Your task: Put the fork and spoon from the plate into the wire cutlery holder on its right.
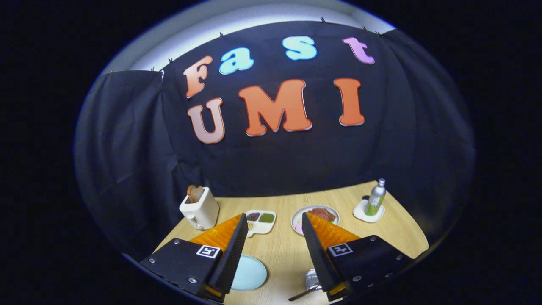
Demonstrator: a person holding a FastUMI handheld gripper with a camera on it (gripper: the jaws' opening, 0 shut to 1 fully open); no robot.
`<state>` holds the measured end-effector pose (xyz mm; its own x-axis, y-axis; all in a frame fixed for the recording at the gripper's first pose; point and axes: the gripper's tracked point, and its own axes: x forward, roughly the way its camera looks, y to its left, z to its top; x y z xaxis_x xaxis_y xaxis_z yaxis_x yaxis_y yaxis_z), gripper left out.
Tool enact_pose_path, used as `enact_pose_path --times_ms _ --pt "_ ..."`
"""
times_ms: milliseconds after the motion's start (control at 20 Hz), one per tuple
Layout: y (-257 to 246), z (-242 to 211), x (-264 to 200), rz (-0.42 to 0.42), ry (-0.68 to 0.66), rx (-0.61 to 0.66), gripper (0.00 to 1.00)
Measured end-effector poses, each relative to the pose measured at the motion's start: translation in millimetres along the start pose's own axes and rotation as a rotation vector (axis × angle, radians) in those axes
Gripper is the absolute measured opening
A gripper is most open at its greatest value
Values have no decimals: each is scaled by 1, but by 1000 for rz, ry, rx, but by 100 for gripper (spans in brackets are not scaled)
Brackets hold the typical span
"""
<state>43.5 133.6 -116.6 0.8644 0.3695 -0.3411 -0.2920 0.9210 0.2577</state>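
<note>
We hold the gripper (273, 237) high over the wooden table (283, 254), tilted down, its fingers spread wide apart and grasping nothing. Low in the frame, a pale blue plate (250, 273) lies just inside the left finger. Beside the right finger's base we see a bit of the wire cutlery holder (312, 279), with a dark utensil handle (301, 294) poking out below it; which utensil it is, we cannot tell. Bare tabletop runs between the fingers. Beyond the tips sit a white toaster (199, 208) at left, a divided dish (261, 221), a plate of food (322, 214), and a bottle (376, 198) on a coaster near the table's right edge.
</note>
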Motion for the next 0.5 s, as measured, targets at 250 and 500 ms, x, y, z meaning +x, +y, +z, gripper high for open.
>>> enact_pose_path --times_ms 250,500 --pt "52 4 1 9 -137 -51 86" --pt "92 -90 24 46 110 -34 87"
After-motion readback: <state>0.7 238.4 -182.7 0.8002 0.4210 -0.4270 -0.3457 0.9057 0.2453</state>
